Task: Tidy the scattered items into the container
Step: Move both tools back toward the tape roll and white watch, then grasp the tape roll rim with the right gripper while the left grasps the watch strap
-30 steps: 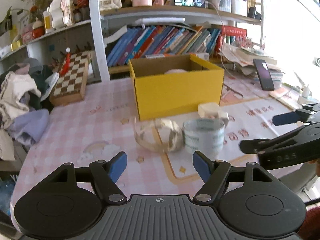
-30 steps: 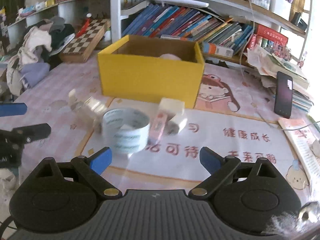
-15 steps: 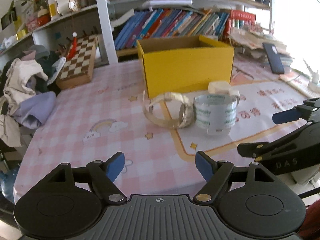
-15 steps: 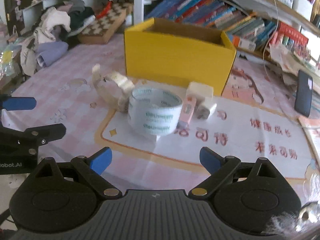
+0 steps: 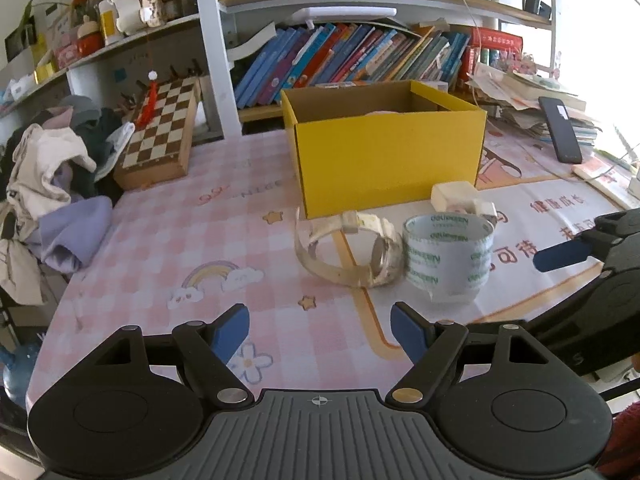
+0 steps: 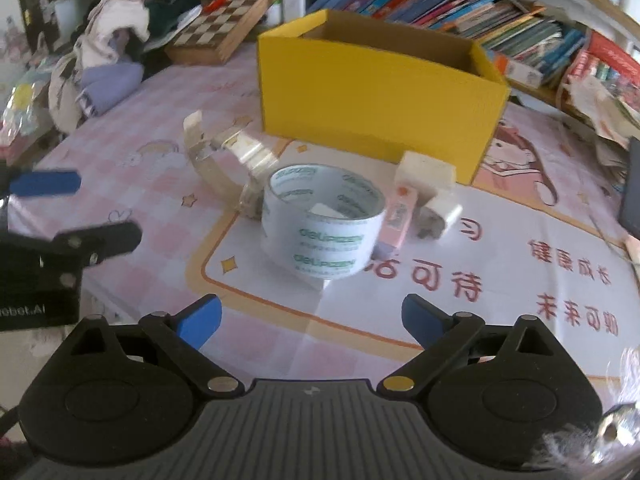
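My left gripper (image 5: pixel 320 330) hangs low over the pink checked tablecloth (image 5: pixel 200 264), its blue fingers spread wide with nothing between them. My right gripper (image 6: pixel 311 316) is likewise spread wide and empty, held above the printed mat (image 6: pixel 500 280).

Directly ahead of the right gripper stands a roll of white tape (image 6: pixel 324 226) with green lettering, resting on its edge ring-up on the mat. Just to its left, touching or nearly so, lies a loose coil of clear tape (image 5: pixel 348 248) with one end curling upward. On the far right side of the white roll lies a pink eraser (image 6: pixel 396 216), with two white blocks (image 6: pixel 426 176) beside it; I cannot tell exactly what the blocks are.

Behind all of these stands the yellow box (image 5: pixel 386 156), open at the top, something pale showing inside. The scattered items all lie on the table in front of it, outside it.

Further back: a chessboard (image 5: pixel 162 128), a pile of clothes (image 5: pixel 52 184), a phone (image 5: pixel 560 130), and shelves of books (image 5: pixel 352 60).
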Demonstrator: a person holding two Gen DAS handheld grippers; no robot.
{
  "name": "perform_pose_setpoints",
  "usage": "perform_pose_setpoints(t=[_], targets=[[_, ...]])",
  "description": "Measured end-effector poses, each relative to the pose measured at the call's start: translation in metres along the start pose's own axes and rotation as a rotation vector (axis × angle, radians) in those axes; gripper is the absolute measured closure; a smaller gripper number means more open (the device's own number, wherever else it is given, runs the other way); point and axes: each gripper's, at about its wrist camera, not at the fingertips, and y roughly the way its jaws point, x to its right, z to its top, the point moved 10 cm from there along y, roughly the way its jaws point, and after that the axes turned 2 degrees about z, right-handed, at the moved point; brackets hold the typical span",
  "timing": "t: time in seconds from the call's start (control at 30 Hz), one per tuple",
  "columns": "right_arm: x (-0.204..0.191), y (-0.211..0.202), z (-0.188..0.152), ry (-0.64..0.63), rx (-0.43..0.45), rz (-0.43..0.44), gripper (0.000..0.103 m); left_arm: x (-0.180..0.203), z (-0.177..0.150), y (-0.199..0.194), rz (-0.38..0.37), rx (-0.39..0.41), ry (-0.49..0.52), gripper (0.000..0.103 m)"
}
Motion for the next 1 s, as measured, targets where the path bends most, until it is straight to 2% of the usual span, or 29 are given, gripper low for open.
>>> perform_pose_setpoints(t=[0.4,0.83,0.93,1.0], targets=[[-0.003,0.032,0.028,-0.023,-0.038,0.072,0.004,-0.016,0.012,0.011,0.06,-0.006,-0.021,0.023],[0.015,0.061,0.035,0.05,-0.111,0.022,0.006,-0.027,0.01,0.018,0.095,-0.036,-0.033,0.023],[0.019,0.063,0.038,0.053,-0.105,0.007,0.006,-0.029,0.01,0.019,0.1,-0.04,-0.043,0.023],[0.018,0.062,0.039,0.039,-0.092,0.004,0.011,-0.03,0.01,0.02,0.101,-0.044,-0.05,0.023]])
